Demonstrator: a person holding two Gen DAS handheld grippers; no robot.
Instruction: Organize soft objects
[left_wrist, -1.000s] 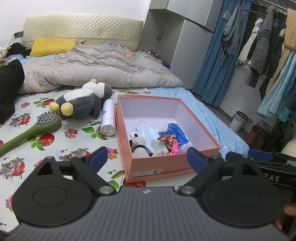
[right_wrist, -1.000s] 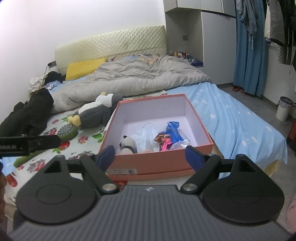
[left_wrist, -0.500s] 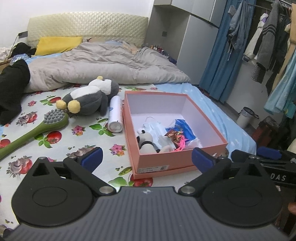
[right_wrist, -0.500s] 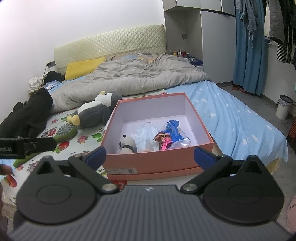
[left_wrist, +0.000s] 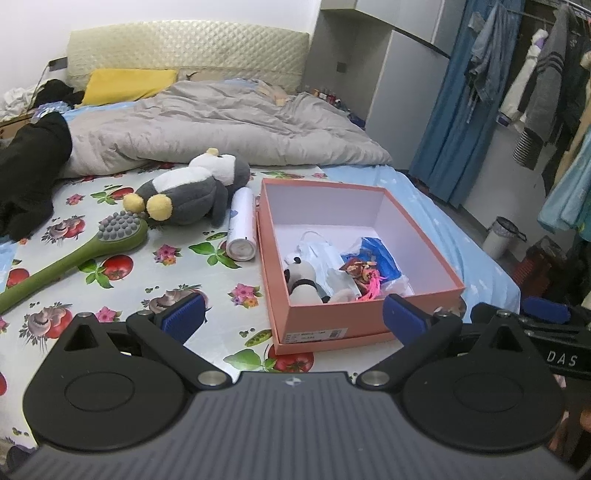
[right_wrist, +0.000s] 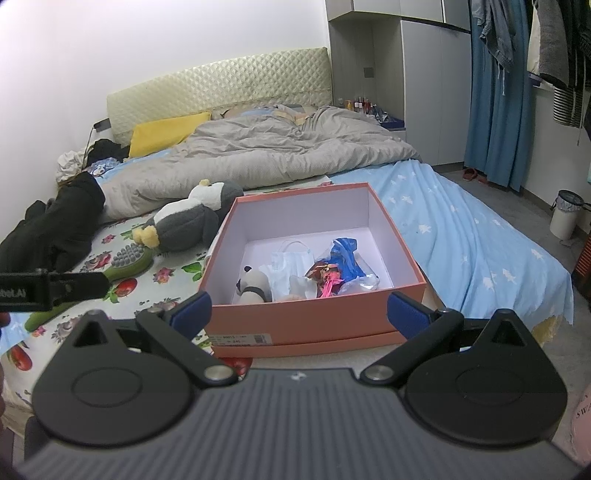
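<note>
Both grippers hang short of the pink box (right_wrist: 314, 325) at the foot of the bed, holding nothing. The right gripper (right_wrist: 299, 308) has just spread its jaws to full width, where a second ago they stood narrower; the left gripper (left_wrist: 291, 314) gapes about as wide. Inside the box sit a small panda toy (right_wrist: 253, 284), a face mask (right_wrist: 291, 262) and a blue bag (right_wrist: 345, 256). Left of the box, the big penguin plush (left_wrist: 188, 190) lies outside on the flowered sheet (left_wrist: 110, 288), probably the next pick.

Right tongs (right_wrist: 299, 314) just opened wider, nothing between them, left tongs (left_wrist: 293, 317) spread wider too
</note>
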